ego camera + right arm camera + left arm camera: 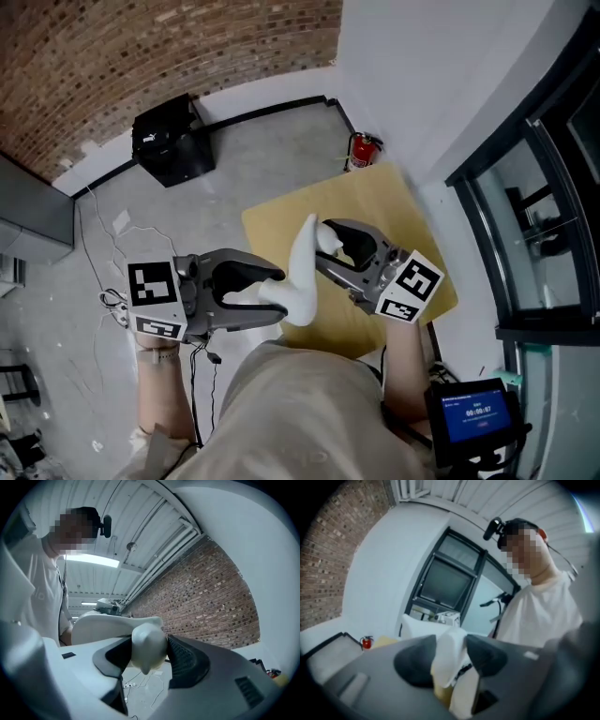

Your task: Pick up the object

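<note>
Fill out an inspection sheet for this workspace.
Surface: grey concrete floor, tan board lying on it.
Job's things: white object, curved, held up in the air.
Clutter: black bag by the wall; red fire extinguisher in the corner.
Grippers: left claw and right claw each shut on the white object, one per end.
Cables: thin wires loose on the floor.
Surroundings: brick wall, dark-framed window, lit blue screen.

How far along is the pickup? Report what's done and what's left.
Done: the white object is off the floor, above the yellow board. In hand: the left gripper and right gripper each clamp one end of it. Left: nothing evident; the pickup looks complete.
</note>
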The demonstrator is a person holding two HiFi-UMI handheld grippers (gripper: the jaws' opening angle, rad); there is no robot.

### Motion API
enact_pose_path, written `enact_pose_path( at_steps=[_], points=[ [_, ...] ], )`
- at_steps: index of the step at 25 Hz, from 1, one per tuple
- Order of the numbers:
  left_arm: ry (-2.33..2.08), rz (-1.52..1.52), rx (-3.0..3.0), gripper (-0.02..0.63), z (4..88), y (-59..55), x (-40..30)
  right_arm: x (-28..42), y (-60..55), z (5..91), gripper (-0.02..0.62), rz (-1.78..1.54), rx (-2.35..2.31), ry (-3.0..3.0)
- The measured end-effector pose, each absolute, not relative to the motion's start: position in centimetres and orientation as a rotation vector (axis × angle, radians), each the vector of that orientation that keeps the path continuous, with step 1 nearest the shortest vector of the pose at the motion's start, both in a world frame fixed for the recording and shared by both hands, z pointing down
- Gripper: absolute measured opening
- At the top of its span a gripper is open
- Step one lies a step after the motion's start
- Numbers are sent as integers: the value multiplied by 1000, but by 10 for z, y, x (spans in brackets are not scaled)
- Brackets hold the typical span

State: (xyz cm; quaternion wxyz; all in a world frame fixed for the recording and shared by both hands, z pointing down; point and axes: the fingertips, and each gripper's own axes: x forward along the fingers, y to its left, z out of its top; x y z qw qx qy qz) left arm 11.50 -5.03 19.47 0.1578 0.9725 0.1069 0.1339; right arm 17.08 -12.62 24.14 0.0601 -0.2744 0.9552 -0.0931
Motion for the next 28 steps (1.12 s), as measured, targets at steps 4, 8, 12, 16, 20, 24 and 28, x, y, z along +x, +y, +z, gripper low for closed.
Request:
enact_pose_path(
  at_steps=[4, 8, 12, 16, 20, 24, 28],
  points=[
    [285, 410, 2777, 204, 201, -34, 118, 171, -113, 245, 233, -260, -780, 2920],
    [240, 412, 2782, 202, 208, -12, 127, 178, -93, 255, 233, -270, -734, 2893],
    [185, 381, 2773, 204, 204, -10, 129, 177, -92, 252, 233, -282, -685, 2892],
    [174, 357, 2769, 204, 202, -11, 128, 174, -92, 250, 233, -281, -664, 2899],
    [182, 348, 2764, 204, 201, -11, 129, 174, -91, 249, 233, -285, -665, 2887],
    [208, 315, 2761, 204, 197, -8, 129, 172, -90, 245, 233, -281, -644, 2873],
    [200, 303, 2763, 204, 195, -8, 130, 173, -89, 243, 233, -283, -642, 2852]
  ],
)
